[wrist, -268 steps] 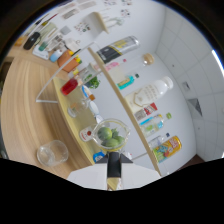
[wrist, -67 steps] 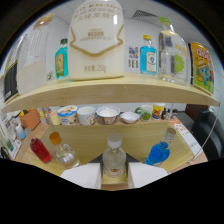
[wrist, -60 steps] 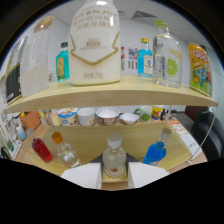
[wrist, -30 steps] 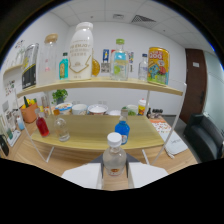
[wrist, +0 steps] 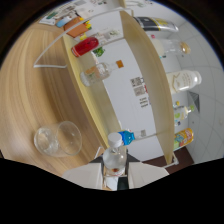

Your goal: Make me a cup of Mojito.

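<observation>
Bottle clamped in hand-held gripper, view rolled sideways

Bottle (wrist: 114, 159): small, clear, white cap on top, sits between the two fingers of the hand-held gripper (wrist: 115, 175). Both white fingers (wrist: 90, 175) press against its sides, no gap visible either side, so the gripper is closed on it. Some brownish content or label shows low on the bottle body, too small to tell which.

- Camera is tilted hard; the wooden worktop (wrist: 30, 95) fills the area beside and beyond the bottle.
- Two clear glass pieces (wrist: 57, 140) lie on the worktop near the fingers, touching or overlapping each other. They look like a glass and a bowl or lid; cannot tell which.
- Blue-topped bottle (wrist: 126, 136) just beyond the held bottle's cap.
- Two-tier wooden shelf (wrist: 147, 75) runs away from the fingers. Lower level carries a clear bottle (wrist: 95, 73), a red bottle (wrist: 85, 46), and an orange item (wrist: 75, 27) further out.
- Upper level holds a large white jug (wrist: 184, 80), a dark bottle (wrist: 152, 22), and a yellow-orange container (wrist: 182, 136) at the near end.
- Labels on the white panel (wrist: 137, 90) between the shelf boards are unreadable.
</observation>
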The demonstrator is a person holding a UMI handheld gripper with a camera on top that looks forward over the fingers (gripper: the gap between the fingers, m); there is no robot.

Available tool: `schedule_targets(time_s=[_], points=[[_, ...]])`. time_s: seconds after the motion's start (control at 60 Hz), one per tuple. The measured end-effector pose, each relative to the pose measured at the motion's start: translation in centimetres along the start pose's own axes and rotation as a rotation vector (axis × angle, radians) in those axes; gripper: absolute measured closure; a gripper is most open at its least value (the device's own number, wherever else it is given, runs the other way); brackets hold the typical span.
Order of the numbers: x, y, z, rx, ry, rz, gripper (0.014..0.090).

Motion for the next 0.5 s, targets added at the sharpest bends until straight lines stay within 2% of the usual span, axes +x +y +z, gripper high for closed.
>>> schedule_targets(time_s=[0.25, 0.5], points=[[-0.5, -1.5, 0.7, 0.034, 0.067, -0.608, 0.0708], [0.6, -0.9, 1.9, -0.013, 0.100, -0.883, 0.0705]])
